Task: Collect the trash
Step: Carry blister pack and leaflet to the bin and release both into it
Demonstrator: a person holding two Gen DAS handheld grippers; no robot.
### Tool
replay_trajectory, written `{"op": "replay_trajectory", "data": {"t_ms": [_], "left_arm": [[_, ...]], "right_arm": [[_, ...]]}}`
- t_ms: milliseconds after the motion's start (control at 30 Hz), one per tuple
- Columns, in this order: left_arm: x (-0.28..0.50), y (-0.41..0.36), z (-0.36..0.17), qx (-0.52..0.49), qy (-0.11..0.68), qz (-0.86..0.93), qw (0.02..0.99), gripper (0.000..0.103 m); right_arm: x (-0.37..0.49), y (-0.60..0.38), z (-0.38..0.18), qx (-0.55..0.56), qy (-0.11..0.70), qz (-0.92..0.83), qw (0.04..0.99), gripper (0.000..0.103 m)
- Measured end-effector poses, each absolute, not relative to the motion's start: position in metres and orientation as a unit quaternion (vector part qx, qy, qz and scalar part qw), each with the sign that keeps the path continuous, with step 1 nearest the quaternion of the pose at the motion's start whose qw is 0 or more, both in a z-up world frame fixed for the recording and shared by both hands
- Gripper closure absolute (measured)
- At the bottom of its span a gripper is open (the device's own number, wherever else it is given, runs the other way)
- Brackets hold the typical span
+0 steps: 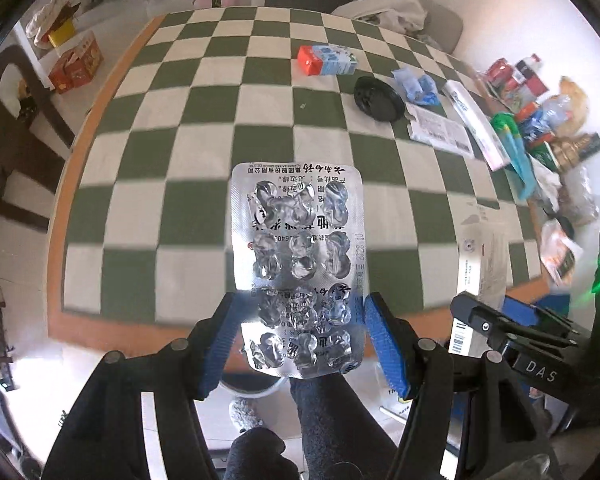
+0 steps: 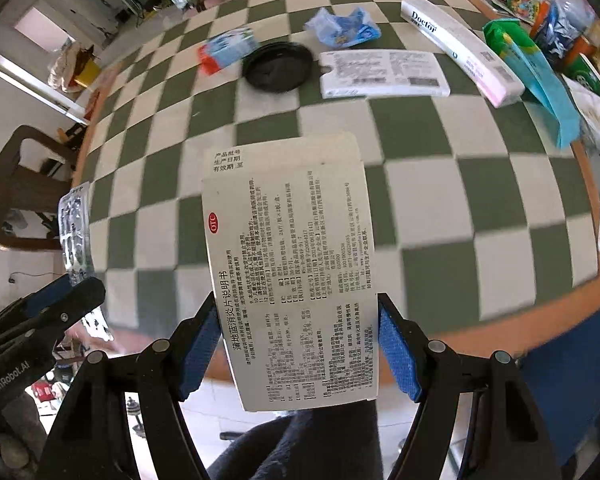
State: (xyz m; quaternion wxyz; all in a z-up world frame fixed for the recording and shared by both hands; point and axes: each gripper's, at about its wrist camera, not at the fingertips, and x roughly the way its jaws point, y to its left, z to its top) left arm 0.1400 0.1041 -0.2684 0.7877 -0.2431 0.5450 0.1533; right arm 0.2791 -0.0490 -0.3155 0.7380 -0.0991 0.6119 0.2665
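The left tongs [image 1: 298, 332] were closed on an emptied silver blister pack [image 1: 298, 264], their blue pads pressing its two long edges, and held it in the air just off the near edge of the tabletop [image 1: 204, 120]. The right tongs [image 2: 298, 354] gripped a white medicine box [image 2: 296, 280] printed with black text and a red OTC mark, squeezed between both pads and likewise raised over the near edge. Each pair showed in the other's view: the right tongs [image 1: 512, 320] at the near right, the left tongs [image 2: 48, 312] at the near left with the blister pack [image 2: 76, 236] above them.

On the green-and-white checked cloth, toward the far right corner, lay a red-and-blue carton [image 1: 326, 60], a black round lid [image 1: 379, 98], a crumpled blue wrapper [image 1: 416, 86], a flat white packet [image 2: 384, 74] with printed labels, and a long white box [image 2: 460, 48] marked Doctor. The lid lay between the carton and the packet. A green-and-blue bag [image 2: 536, 80] and assorted packages crowded the right edge.
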Motion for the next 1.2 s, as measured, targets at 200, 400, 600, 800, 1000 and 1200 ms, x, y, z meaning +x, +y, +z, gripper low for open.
{"op": "replay_trajectory", "data": {"t_ms": [200, 400, 600, 800, 1000, 1200], "left_arm": [[0.049, 0.096, -0.307, -0.263, 0.556, 0.135, 0.777, 0.043], [-0.003, 0.095, -0.405, -0.312, 0.601, 0.123, 0.725, 0.043], [-0.002, 0.112, -0.54, -0.378, 0.63, 0.114, 0.669, 0.041], [0.019, 0.126, -0.656, -0.402, 0.646, 0.115, 0.638, 0.038], [0.013, 0.133, -0.715, -0.362, 0.657, 0.165, 0.64, 0.004], [-0.006, 0.125, -0.72, -0.302, 0.677, 0.201, 0.64, 0.004]], "right_arm": [[0.17, -0.066, -0.336, -0.08, 0.62, 0.258, 0.737, 0.027], [0.087, -0.079, -0.424, -0.08, 0.674, 0.233, 0.696, 0.027], [0.063, -0.078, -0.54, -0.071, 0.712, 0.215, 0.665, 0.027], [0.077, -0.067, -0.689, -0.016, 0.745, 0.22, 0.63, 0.026], [0.09, -0.061, -0.797, 0.007, 0.765, 0.228, 0.602, 0.0], [0.082, -0.059, -0.814, -0.076, 0.745, 0.207, 0.629, 0.0]]}}
